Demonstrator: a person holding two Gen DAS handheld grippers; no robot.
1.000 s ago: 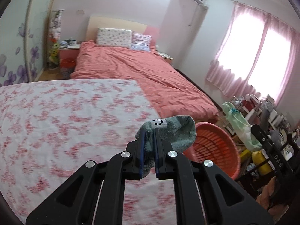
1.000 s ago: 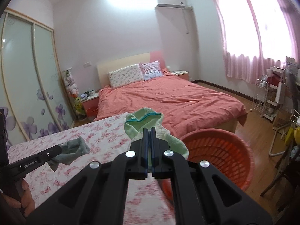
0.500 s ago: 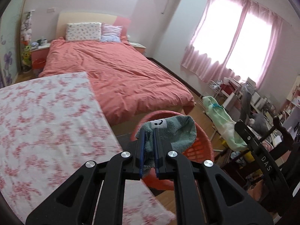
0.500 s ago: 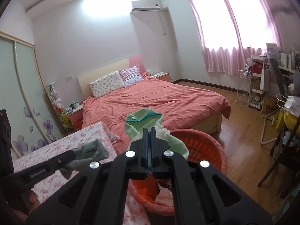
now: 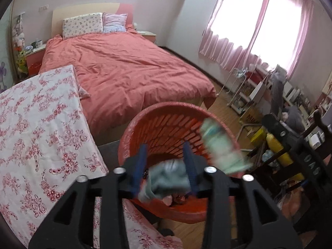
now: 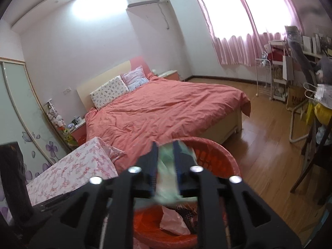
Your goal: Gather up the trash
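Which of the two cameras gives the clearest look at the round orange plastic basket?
The left wrist view: the round orange plastic basket shows its whole rim and slatted inner wall. The right wrist view catches only part of the rim and the bottom, mostly hidden behind the gripper.

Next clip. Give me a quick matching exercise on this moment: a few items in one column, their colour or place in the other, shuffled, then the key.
Items:
1. grey sock
2. light green sock
3. basket
4. bedspread

Descriptions:
A. red slotted plastic, on the floor at the foot of the bed
B. between the parted fingers of the left tongs, blurred, above the basket
C. salmon pink, spread over the bed
D. between the parted fingers of the right tongs, blurred

Pairs: 1-B, 2-D, 3-A, 4-C
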